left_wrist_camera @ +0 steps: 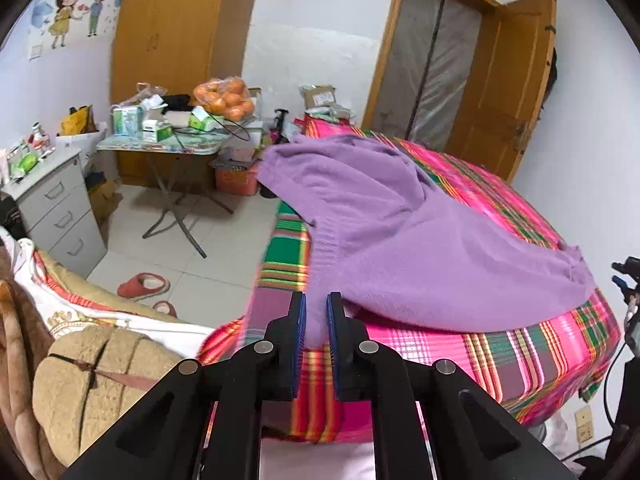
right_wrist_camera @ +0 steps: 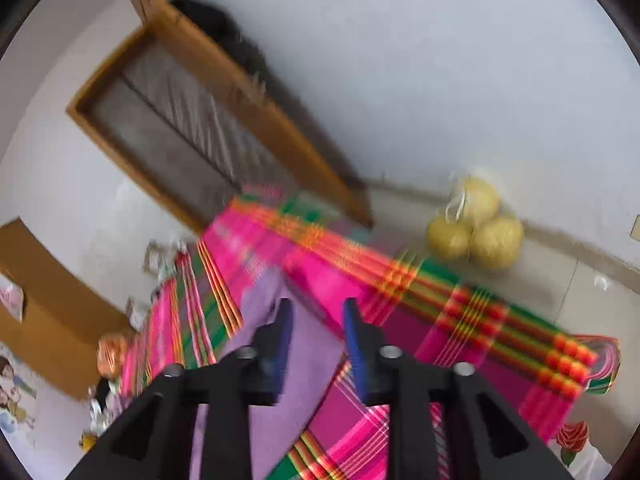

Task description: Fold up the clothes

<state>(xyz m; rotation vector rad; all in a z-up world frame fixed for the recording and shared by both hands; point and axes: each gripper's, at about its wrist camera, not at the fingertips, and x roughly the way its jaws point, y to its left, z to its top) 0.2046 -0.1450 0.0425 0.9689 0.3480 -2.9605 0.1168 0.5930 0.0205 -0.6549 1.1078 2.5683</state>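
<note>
A purple knit sweater (left_wrist_camera: 400, 240) lies spread over a bed with a pink, green and orange plaid sheet (left_wrist_camera: 520, 360). My left gripper (left_wrist_camera: 316, 318) is at the sweater's near edge, shut on a pinch of the purple fabric, which fills the narrow gap between its blue pads. The right wrist view is blurred. There my right gripper (right_wrist_camera: 318, 322) hovers open over a strip of the purple sweater (right_wrist_camera: 280, 360) lying on the plaid sheet (right_wrist_camera: 460, 320), its fingers well apart. I see no fabric pinched between them.
A folding table (left_wrist_camera: 168, 146) crowded with boxes and a bag of oranges (left_wrist_camera: 226, 98) stands beyond the bed. A grey drawer unit (left_wrist_camera: 60, 208) and red slippers (left_wrist_camera: 144, 285) are at the left. A bag of yellow pomelos (right_wrist_camera: 476, 228) sits on the floor by the wall.
</note>
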